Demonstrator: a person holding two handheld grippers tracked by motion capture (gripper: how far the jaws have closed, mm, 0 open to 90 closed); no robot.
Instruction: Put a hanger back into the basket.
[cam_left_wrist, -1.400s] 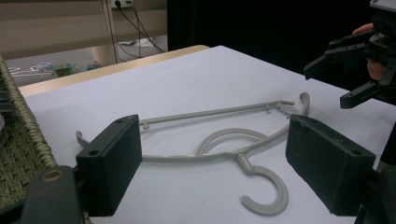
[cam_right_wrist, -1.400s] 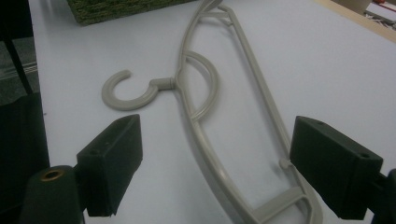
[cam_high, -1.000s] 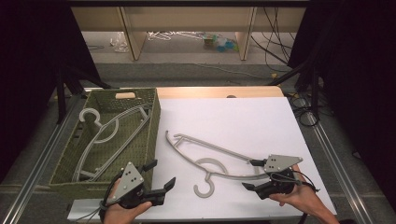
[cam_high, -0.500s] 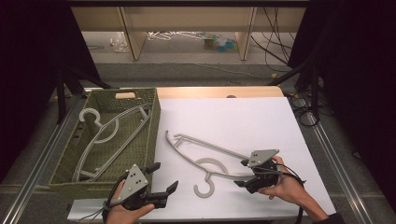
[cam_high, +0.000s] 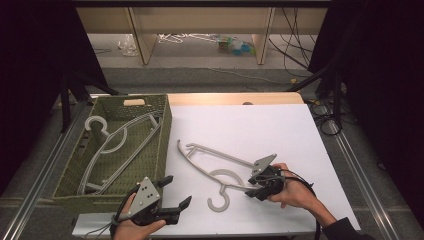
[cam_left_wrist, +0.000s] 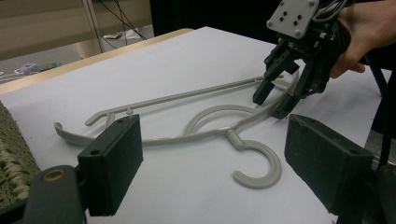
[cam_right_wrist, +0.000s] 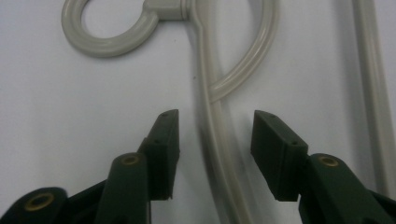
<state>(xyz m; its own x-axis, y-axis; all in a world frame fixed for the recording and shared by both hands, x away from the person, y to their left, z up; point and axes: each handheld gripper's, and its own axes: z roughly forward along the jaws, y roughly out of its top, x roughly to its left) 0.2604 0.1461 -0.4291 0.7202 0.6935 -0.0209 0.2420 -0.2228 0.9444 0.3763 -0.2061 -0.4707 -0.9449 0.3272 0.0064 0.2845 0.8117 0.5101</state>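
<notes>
A: Entry. A grey plastic hanger lies flat on the white desk, hook toward the person, just right of the green woven basket. The right hand-held gripper sits over the hanger's right shoulder arm. Its jaws have just been closing, and the arm runs between them, but the pads stand clear of it on both sides. No grip yet.

B: And the left one?

A: The left hand-held gripper hovers at the near desk edge, jaws wide apart, nothing between them.

B: Risks from here?

A: My judgement: the bar is thin and smooth, and the hold is well off the hanger's middle. Once lifted, the long far side could swing down, twist in the pads or slip out. If the jaws close askew, the arm may skid along the desk instead of seating.

B: Basket contents?

A: At least one more grey hanger of the same kind, lying slantwise, hook at the far-left corner. A hanger going in could catch on it or on the basket wall.
</notes>
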